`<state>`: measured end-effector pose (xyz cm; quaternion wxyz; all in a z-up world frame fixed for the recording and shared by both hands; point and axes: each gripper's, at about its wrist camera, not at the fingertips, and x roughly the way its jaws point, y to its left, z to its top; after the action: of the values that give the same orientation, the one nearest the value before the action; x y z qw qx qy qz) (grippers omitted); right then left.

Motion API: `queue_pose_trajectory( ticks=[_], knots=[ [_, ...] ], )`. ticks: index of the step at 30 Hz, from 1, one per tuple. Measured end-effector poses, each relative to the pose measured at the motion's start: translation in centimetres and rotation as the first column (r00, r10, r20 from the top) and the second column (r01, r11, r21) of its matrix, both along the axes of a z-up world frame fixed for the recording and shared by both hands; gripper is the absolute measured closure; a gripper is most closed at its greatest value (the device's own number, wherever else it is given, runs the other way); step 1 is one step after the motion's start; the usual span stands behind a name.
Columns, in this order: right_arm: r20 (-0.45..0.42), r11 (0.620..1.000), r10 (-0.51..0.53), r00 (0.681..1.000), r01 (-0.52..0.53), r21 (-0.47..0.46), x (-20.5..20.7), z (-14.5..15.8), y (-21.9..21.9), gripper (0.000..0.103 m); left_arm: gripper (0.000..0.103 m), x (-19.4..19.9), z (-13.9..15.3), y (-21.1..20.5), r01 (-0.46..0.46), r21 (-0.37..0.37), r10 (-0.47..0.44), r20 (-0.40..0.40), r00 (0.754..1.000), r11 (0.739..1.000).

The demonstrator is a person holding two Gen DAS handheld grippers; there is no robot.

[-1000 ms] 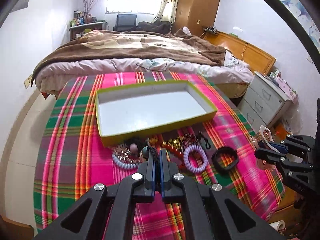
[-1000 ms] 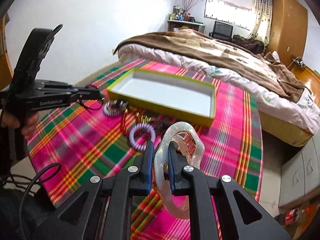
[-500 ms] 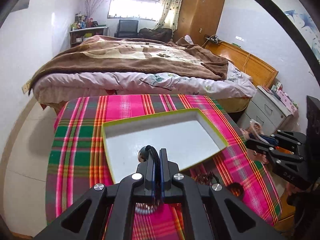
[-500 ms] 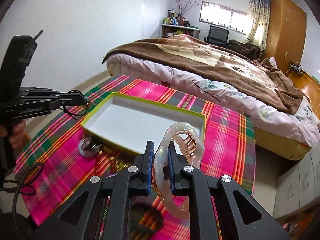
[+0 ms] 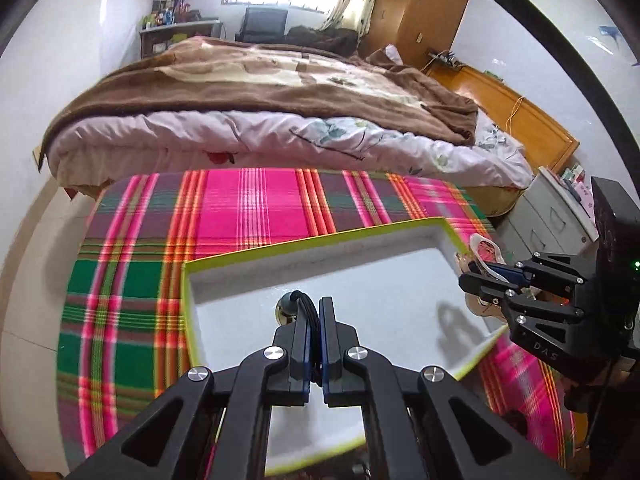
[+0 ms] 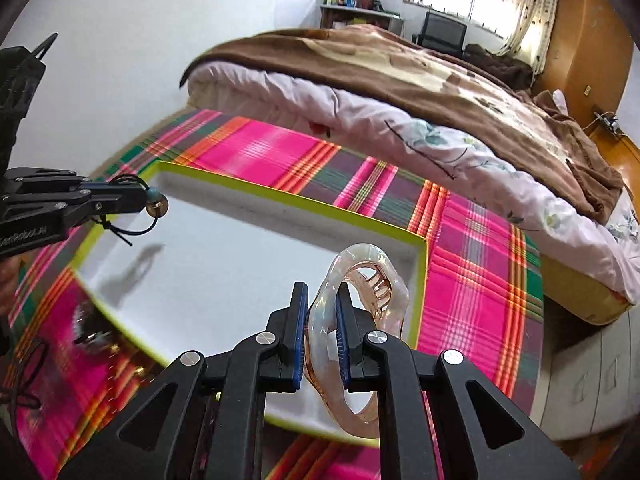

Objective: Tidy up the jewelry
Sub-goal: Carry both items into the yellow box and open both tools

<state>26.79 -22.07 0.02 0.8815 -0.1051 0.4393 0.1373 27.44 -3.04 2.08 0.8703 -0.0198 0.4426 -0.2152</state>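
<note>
At lower centre of its view, the left gripper (image 5: 316, 320) has its jaws clenched on a black cord bracelet (image 5: 306, 312) above the white tray (image 5: 360, 280). The right gripper (image 6: 322, 312) grasps a pink hair claw (image 6: 372, 280) over the tray's right end, lower centre of frame.

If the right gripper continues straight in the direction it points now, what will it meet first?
Most likely the white floor of the yellow-rimmed shallow tray, just beyond the translucent pink hair claw that the right gripper holds; depth is uncertain.

Right gripper (image 6: 322, 312) clamped on pink hair claw (image 6: 360, 280), bottom centre, over white tray (image 6: 288, 196). Left gripper (image 6: 140, 198) mid-left pinching black cord bracelet (image 6: 150, 216) above tray.
</note>
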Motion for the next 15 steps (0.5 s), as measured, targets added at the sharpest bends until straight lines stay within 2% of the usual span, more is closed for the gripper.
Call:
queue_pose_trajectory(
  ticks=[8,15],
  knots=[
    [-0.039,0.998,0.005,0.999,-0.007,-0.055,2.1,-1.6,0.8,0.09,0.1,2.1,-2.5,-0.9,-0.013,0.033,0.015,-0.039,0.999,0.999],
    [-0.056,0.998,0.014,0.998,-0.018,-0.061,2.7,-2.3,1.3,0.089,0.1,2.7,-3.9,-0.9,-0.022,0.05,0.026,-0.077,0.997,0.998]
  ],
)
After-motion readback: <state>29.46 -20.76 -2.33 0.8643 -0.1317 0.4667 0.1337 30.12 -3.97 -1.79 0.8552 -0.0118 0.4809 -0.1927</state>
